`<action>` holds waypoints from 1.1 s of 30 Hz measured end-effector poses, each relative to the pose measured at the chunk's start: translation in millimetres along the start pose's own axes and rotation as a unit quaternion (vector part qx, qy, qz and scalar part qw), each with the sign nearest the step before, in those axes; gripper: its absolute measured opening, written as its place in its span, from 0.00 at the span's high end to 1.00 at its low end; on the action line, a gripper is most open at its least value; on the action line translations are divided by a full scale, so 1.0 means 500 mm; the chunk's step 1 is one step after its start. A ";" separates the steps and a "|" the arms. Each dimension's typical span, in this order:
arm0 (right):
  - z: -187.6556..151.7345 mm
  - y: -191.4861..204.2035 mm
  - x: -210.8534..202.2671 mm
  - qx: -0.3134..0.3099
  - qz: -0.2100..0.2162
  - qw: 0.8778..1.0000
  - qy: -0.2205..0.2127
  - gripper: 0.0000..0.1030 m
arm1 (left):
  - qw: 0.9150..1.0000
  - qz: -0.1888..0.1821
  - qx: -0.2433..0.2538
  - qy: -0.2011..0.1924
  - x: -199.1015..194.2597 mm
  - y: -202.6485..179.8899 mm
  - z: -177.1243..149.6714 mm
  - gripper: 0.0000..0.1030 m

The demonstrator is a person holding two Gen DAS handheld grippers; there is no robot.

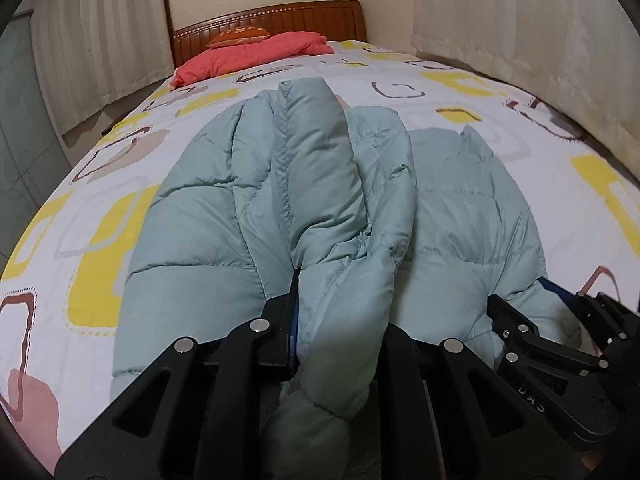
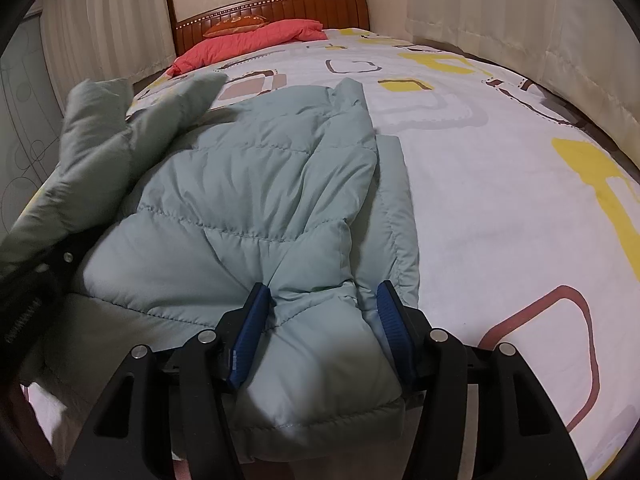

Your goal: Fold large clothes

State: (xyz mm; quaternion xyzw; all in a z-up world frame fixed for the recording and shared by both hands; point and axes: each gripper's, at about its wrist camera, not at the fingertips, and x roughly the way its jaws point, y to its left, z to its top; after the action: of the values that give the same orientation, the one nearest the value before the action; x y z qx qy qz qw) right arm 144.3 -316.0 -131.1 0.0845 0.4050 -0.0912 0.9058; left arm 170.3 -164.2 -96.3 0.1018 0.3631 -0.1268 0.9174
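Observation:
A pale green puffer jacket (image 1: 248, 208) lies on the bed, partly folded, with a sleeve bunched over its middle. My left gripper (image 1: 340, 320) is shut on a thick fold of the jacket near its near edge; only the left blue pad shows. In the right wrist view the jacket (image 2: 260, 200) lies ahead, and my right gripper (image 2: 324, 320) is shut on the jacket's near hem, blue fingers (image 2: 252, 336) pressing a thick fold from both sides. The right gripper also shows in the left wrist view (image 1: 560, 336) at the lower right.
The bed sheet (image 2: 500, 220) is white with yellow and brown squares. A red quilt (image 1: 248, 54) and an orange pillow (image 1: 238, 36) lie by the wooden headboard (image 1: 300, 16). Curtains hang on both sides of the bed.

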 end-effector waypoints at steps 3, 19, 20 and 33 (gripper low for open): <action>-0.003 0.001 0.000 0.000 0.000 1.000 -0.002 0.45 | 1.000 0.005 0.013 -0.001 0.010 -0.017 -0.004 0.87; 0.013 -0.013 -0.030 0.025 0.008 1.000 0.008 0.41 | 0.989 -0.126 -0.070 -0.039 -0.127 0.055 0.009 0.38; 0.017 -0.016 -0.040 0.030 0.009 0.999 0.005 0.41 | 0.986 -0.132 -0.085 -0.052 -0.146 0.074 0.009 0.35; 0.102 0.066 -0.073 0.108 0.187 0.976 0.004 0.30 | 0.917 -0.152 -0.368 -0.035 -0.071 0.343 -0.087 0.31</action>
State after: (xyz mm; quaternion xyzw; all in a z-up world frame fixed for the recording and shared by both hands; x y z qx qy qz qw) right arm 164.6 -292.3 -67.6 0.2563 0.3733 0.0373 0.8908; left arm 170.0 16.2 -86.7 -0.3040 0.3627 -0.1260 0.8719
